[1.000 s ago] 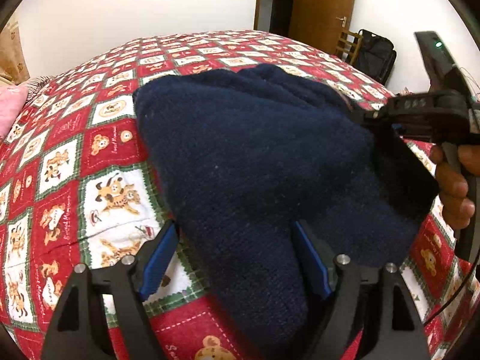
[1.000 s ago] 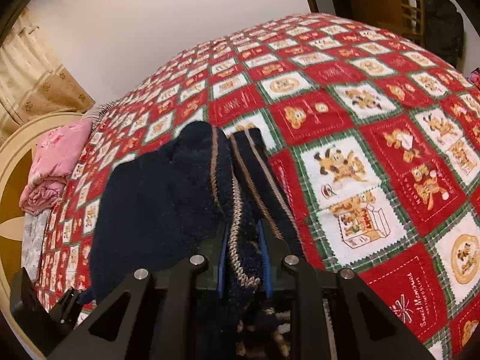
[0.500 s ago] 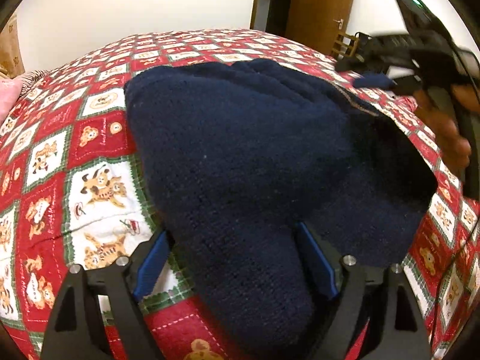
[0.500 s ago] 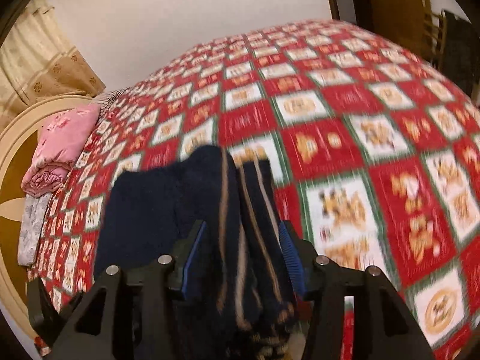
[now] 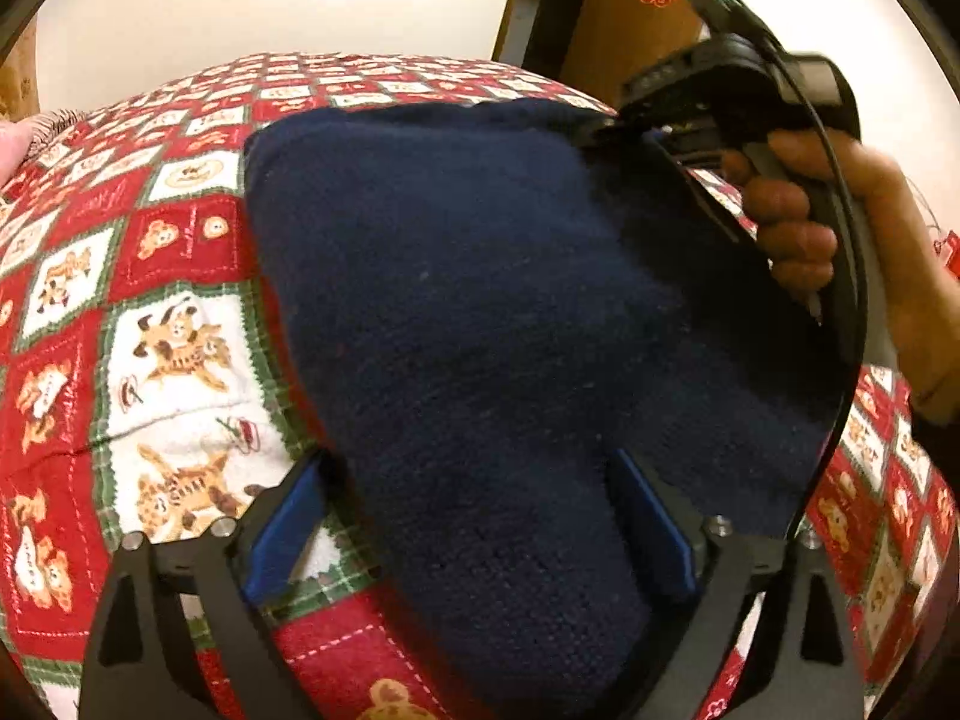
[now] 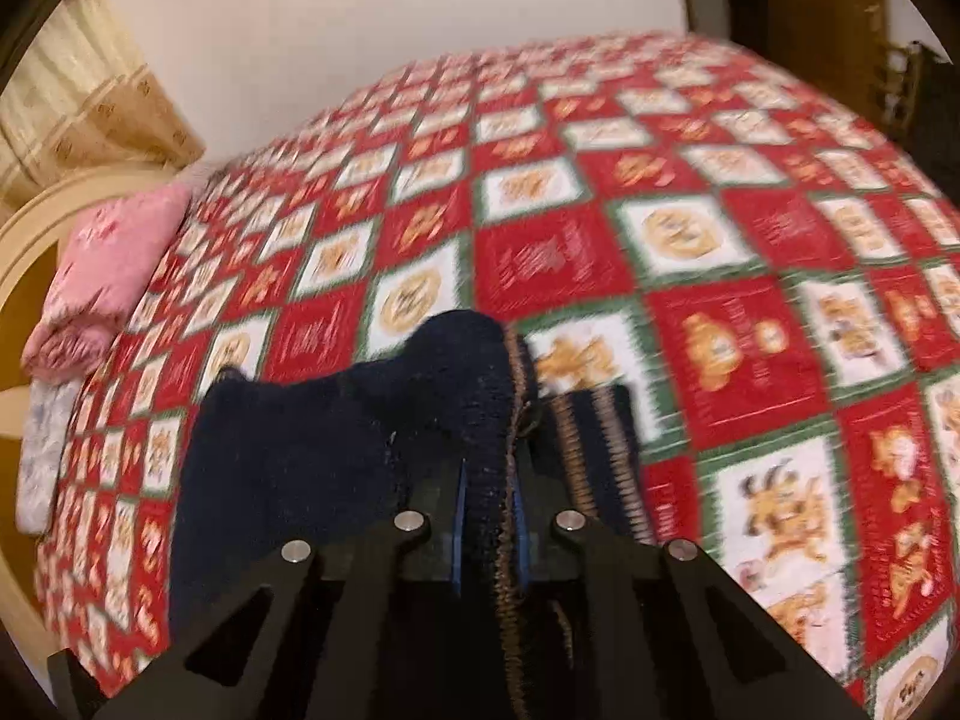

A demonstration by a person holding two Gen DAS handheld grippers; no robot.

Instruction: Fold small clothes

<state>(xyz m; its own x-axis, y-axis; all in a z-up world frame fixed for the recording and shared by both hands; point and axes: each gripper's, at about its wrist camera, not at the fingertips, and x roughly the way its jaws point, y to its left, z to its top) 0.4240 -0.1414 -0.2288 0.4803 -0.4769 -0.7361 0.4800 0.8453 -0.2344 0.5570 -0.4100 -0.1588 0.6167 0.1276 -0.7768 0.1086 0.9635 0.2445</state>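
Observation:
A navy knit sweater (image 5: 480,270) lies spread on the bed, one end of it running down between the fingers of my left gripper (image 5: 474,480). Those jaws are opening and stand wide, the blue pads (image 5: 288,528) to either side of the cloth. At the sweater's far right edge a hand (image 5: 798,228) holds my right gripper (image 5: 600,126). In the right wrist view the right gripper (image 6: 489,480) is closing, its pads pinching a raised navy fold (image 6: 480,372) with brown trim. The brown-striped hem (image 6: 600,450) lies beside it on the quilt.
The red, white and green patterned quilt (image 6: 720,240) covers the whole bed. A pink folded cloth (image 6: 102,276) sits at the headboard end on the left. A brown door (image 5: 630,12) and a white wall stand beyond the bed.
The right gripper let go of the striped edge, opened, then shut on a navy fold a little further along. The left jaws widened around the sweater.

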